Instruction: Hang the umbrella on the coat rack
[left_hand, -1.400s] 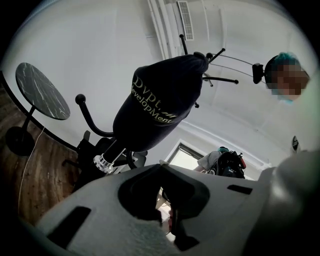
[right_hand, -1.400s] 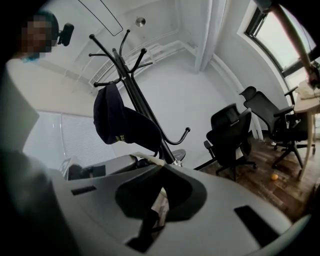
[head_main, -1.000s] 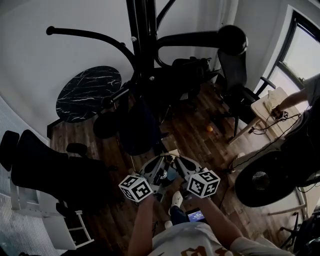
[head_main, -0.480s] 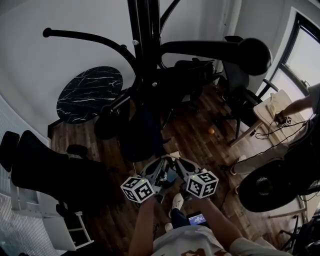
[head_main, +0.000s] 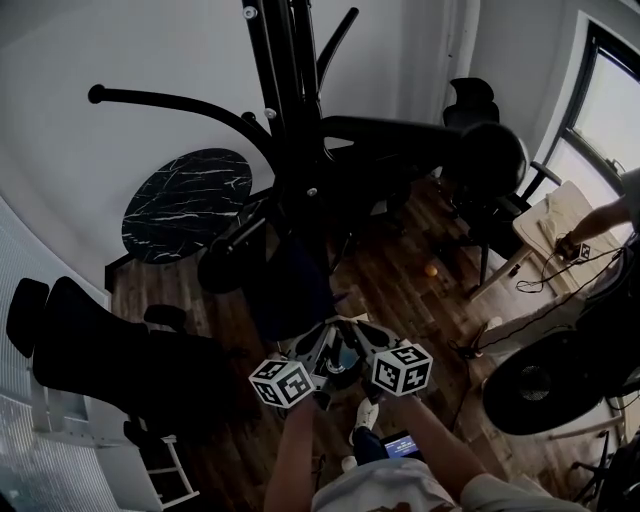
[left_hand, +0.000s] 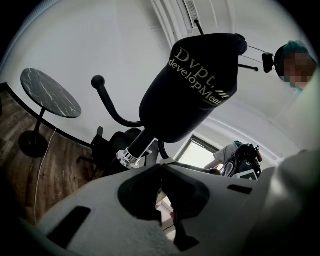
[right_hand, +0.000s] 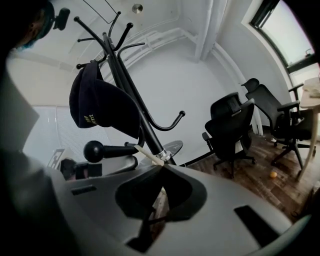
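The black coat rack (head_main: 290, 120) stands in front of me, with ball-tipped arms spreading left and right. A dark cloth bundle (head_main: 290, 285) printed "Dvpt. development" hangs against its pole. It looks like the closed umbrella's cloth, though I cannot tell for sure. It fills the left gripper view (left_hand: 192, 85) and hangs from an upper hook in the right gripper view (right_hand: 102, 107). My left gripper (head_main: 318, 345) and right gripper (head_main: 362, 342) sit side by side just below it. Both point up and both look shut, and a thin pale strap (right_hand: 147, 152) sits at their tips (left_hand: 167, 161).
A round black marble table (head_main: 185, 205) stands left of the rack and a black chair (head_main: 110, 355) sits nearer left. More office chairs (head_main: 480, 110) stand at the right, with a floor fan (head_main: 545, 380), a pale table (head_main: 565, 215) with a person's hand, and an orange ball (head_main: 431, 270).
Both grippers have stayed together under the dark cloth, drifting slightly right. The head view has shifted, so the rack looks closer and its right ball-tipped arm sits lower.
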